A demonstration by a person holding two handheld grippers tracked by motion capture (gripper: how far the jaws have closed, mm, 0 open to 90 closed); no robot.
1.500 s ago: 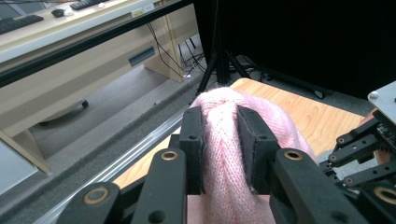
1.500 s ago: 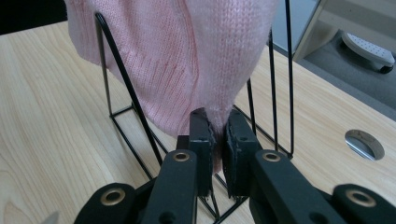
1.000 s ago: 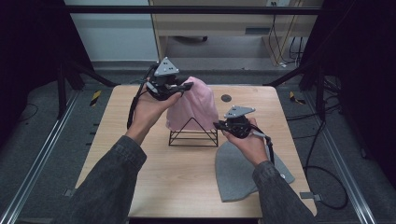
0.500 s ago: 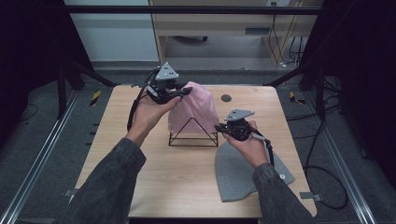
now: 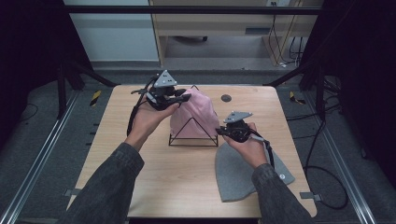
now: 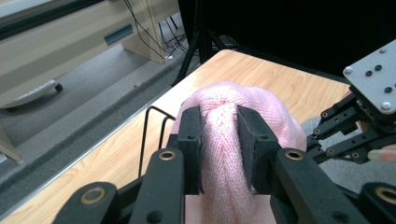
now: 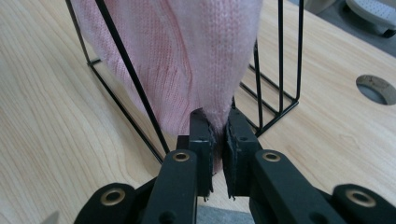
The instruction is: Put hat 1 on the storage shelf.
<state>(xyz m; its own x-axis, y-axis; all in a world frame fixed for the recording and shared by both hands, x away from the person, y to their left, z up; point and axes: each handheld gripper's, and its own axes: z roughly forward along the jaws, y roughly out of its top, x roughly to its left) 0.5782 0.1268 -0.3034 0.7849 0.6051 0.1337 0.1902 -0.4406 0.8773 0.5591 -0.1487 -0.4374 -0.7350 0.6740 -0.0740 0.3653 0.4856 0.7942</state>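
A pink knitted hat point(image 5: 195, 113) is draped over a black wire triangular stand point(image 5: 193, 135) in the middle of the table. My left gripper point(image 5: 183, 98) is shut on a thick fold of the pink hat point(image 6: 224, 135) near its top left. My right gripper point(image 5: 219, 133) is shut on the hat's lower edge point(image 7: 205, 60) at the stand's right corner, its pads point(image 7: 201, 130) pinching the knit just outside the stand's wire point(image 7: 135, 88). The right gripper's grey plate point(image 6: 373, 74) shows in the left gripper view.
A grey knitted hat point(image 5: 243, 170) lies flat on the table near the front right, partly under my right forearm. A round cable hole point(image 5: 226, 98) sits in the tabletop point(image 5: 140, 177) behind the stand. Black frame poles stand at the far corners.
My left gripper has sunk a little with the pink hat's top, pulling the knit lower over the stand. The right gripper has kept its place at the hat's edge.
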